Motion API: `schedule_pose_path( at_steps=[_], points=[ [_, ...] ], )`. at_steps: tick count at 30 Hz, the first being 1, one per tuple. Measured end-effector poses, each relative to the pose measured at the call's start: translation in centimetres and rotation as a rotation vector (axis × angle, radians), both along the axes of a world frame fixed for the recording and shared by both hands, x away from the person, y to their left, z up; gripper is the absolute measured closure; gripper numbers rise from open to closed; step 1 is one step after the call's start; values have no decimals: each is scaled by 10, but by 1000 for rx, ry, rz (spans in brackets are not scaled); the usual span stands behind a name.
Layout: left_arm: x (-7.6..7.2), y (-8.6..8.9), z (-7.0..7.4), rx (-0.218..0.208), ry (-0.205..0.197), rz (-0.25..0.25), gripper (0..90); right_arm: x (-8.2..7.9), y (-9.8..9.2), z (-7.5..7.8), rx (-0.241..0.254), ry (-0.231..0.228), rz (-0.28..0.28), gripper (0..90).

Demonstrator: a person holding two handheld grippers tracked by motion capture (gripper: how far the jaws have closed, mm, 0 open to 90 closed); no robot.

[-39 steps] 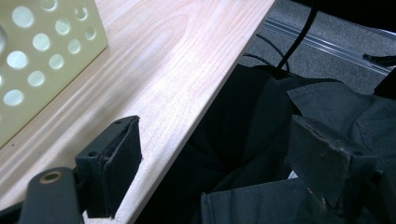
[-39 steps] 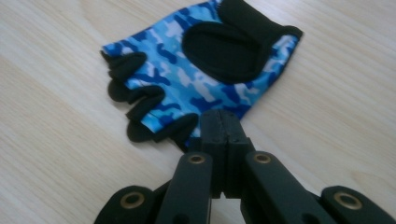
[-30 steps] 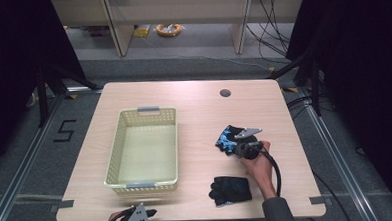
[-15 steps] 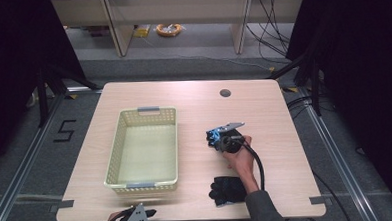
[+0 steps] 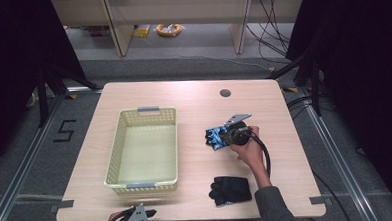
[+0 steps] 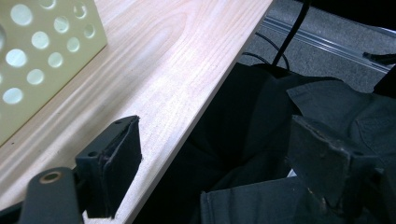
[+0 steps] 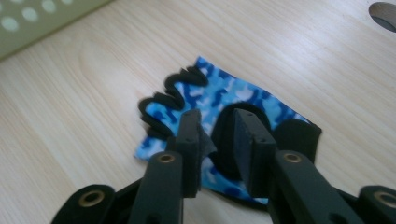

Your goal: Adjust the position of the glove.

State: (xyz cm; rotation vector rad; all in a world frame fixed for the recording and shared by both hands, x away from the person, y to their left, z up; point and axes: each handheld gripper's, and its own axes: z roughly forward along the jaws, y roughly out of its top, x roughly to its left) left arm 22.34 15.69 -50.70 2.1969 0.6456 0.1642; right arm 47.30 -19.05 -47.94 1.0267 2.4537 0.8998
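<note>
The right gripper (image 5: 219, 137) hangs over the blue camouflage glove (image 7: 224, 98), which lies flat on the worktop (image 5: 193, 98) right of the yellow basket (image 5: 116, 144); its jaws have just been parting and now stand slightly apart, grasping nothing. A black glove (image 5: 230, 190) lies nearer the front edge. The left gripper (image 6: 210, 163) waits released at that edge.

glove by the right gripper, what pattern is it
Blue camouflage glove with black trim, clearest in the right gripper view.
</note>
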Motion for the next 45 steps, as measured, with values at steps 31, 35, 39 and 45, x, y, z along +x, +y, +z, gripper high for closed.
schedule_pose_path(
  at_steps=[31,35,39,45],
  points=[
    [1,1,-1,2,3,2,179,3,-9,-15,-31,15,60,895],
    [1,1,0,10,-9,3,179,-3,-18,8,23,9,12,896],
    [1,1,-1,5,-7,9,179,-9,-22,25,33,-20,17,896],
    [1,0,0,7,-10,12,178,-44,-19,49,70,-89,73,896]
  ],
)
